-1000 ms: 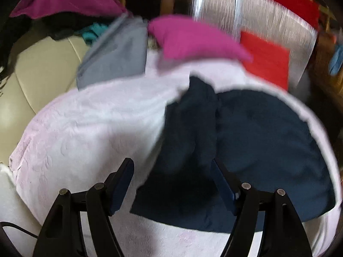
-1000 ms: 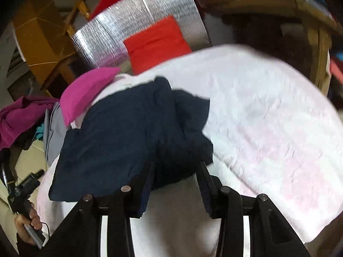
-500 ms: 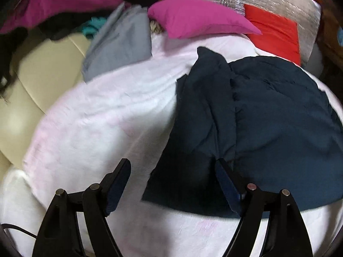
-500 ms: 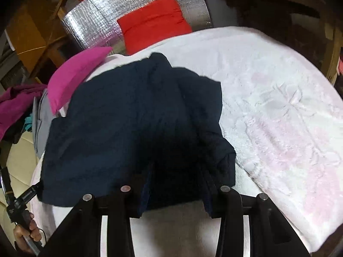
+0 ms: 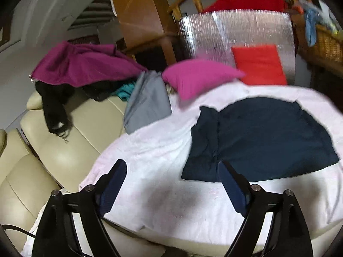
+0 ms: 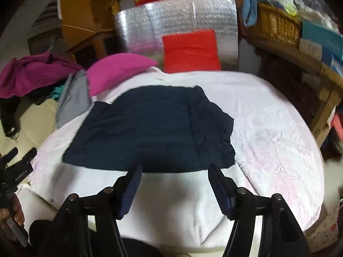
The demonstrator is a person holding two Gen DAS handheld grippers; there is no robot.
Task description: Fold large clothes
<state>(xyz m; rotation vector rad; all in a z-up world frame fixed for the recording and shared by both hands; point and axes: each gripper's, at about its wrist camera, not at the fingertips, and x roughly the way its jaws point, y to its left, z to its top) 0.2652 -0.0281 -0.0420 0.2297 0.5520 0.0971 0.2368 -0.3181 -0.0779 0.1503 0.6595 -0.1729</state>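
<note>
Now both grippers, left [image 5: 171,184] and right [image 6: 174,178], are opening, empty. Navy garment [image 6: 150,128] lies just ahead on blanket [image 6: 278,141], long axis sideways; right nearer.

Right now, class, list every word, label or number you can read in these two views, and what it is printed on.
None can be read.
White lettering on the black handheld device at the left edge: too small and blurred.
Print on the teal boxes on the wooden shelf: blurred.
The navy garment shows no label.
</note>
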